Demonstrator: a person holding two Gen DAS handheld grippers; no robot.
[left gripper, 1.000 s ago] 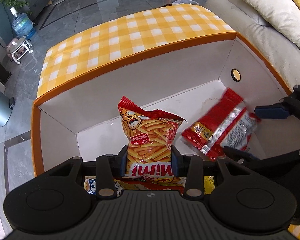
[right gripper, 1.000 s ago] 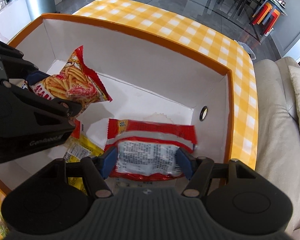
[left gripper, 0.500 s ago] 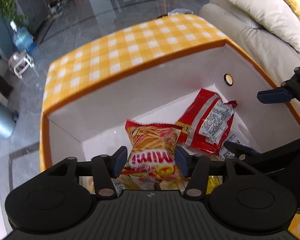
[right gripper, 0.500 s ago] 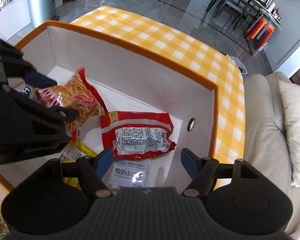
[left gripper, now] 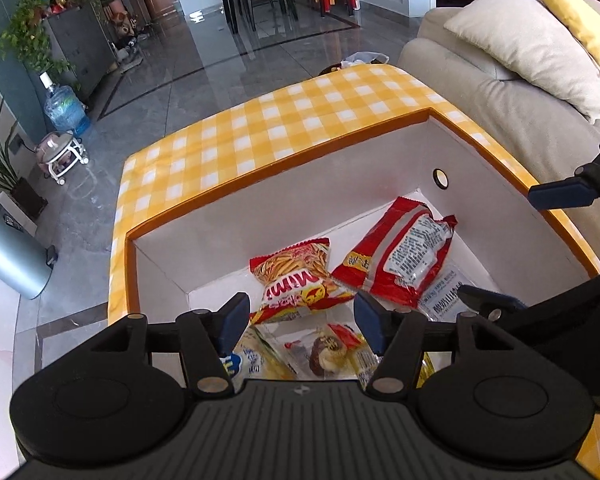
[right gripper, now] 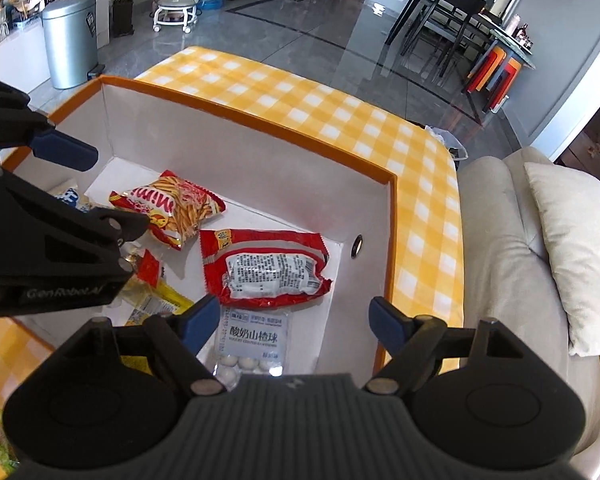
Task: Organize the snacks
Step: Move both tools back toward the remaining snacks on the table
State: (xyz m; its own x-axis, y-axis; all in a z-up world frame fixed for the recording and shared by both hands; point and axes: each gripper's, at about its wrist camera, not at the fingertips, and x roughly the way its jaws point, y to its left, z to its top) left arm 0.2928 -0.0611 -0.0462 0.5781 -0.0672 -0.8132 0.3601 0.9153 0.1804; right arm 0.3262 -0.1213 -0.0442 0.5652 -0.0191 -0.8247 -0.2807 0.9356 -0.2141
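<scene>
An orange-rimmed white box (left gripper: 340,184) (right gripper: 260,136) sits on a yellow checked table. Inside lie a Mimi fries bag (left gripper: 300,276) (right gripper: 172,204), a red snack bag (left gripper: 400,256) (right gripper: 264,268), a white pack of hawthorn balls (right gripper: 252,340) (left gripper: 444,292) and several other packets (left gripper: 300,356). My left gripper (left gripper: 302,320) is open and empty above the box's near side. My right gripper (right gripper: 296,320) is open and empty above the white pack. Each gripper shows in the other's view.
A beige sofa (left gripper: 520,92) (right gripper: 512,240) with cushions (left gripper: 528,44) stands right of the table. A silver bin (left gripper: 8,248) (right gripper: 70,40), a water jug (left gripper: 66,110) and a small stool (left gripper: 62,154) stand on the floor to the left. Dining chairs (right gripper: 456,16) are further back.
Both grippers opened and let go of their bags, which dropped flat into the box. Both grippers then pulled up and back from the box.
</scene>
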